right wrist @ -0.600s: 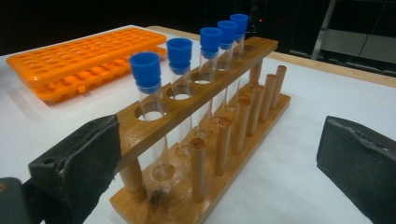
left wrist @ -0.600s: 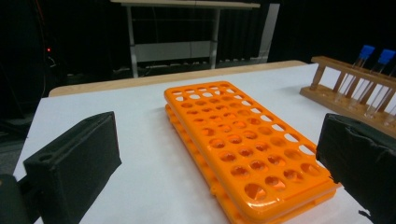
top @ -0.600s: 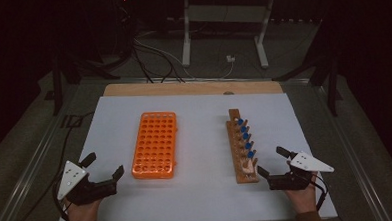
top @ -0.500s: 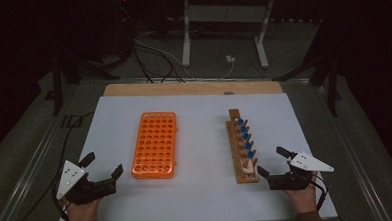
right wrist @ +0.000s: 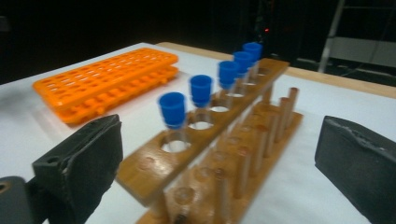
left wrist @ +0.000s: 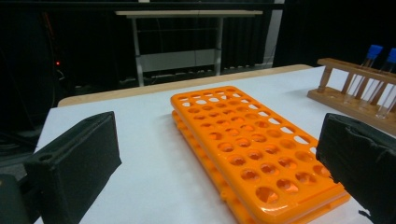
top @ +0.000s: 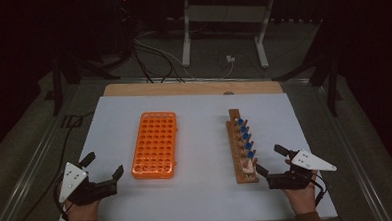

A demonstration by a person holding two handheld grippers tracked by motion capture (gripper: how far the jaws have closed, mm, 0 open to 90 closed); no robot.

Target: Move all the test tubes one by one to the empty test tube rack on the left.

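Nothing much has moved since the pictures from a moment ago: both hands sit in the same spots at the near edge of the table. The left gripper [top: 102, 167] rests at the near left with its jaws wide apart and nothing between them. The right gripper [top: 270, 160] rests at the near right, jaws also wide apart and holding nothing.

Just to the right of the left gripper lies the orange rack [top: 156, 144], flat on the white sheet [top: 199, 115], with all its holes bare. The wooden rack [top: 242, 147] stands just to the left of the right gripper, close to its jaw tips but not touching. Five tubes with blue caps [top: 244, 135] stand upright in a row in the wooden rack.

Between the two racks is a wide bare strip of white sheet. More bare sheet lies far from the hands, behind both racks, and along the near edge between the hands.

A strip of wooden tabletop [top: 193, 87] shows at the far edge of the sheet. Beyond it the room is dark, with cables [top: 156, 57] on the floor and the legs of a metal stand [top: 220, 19].
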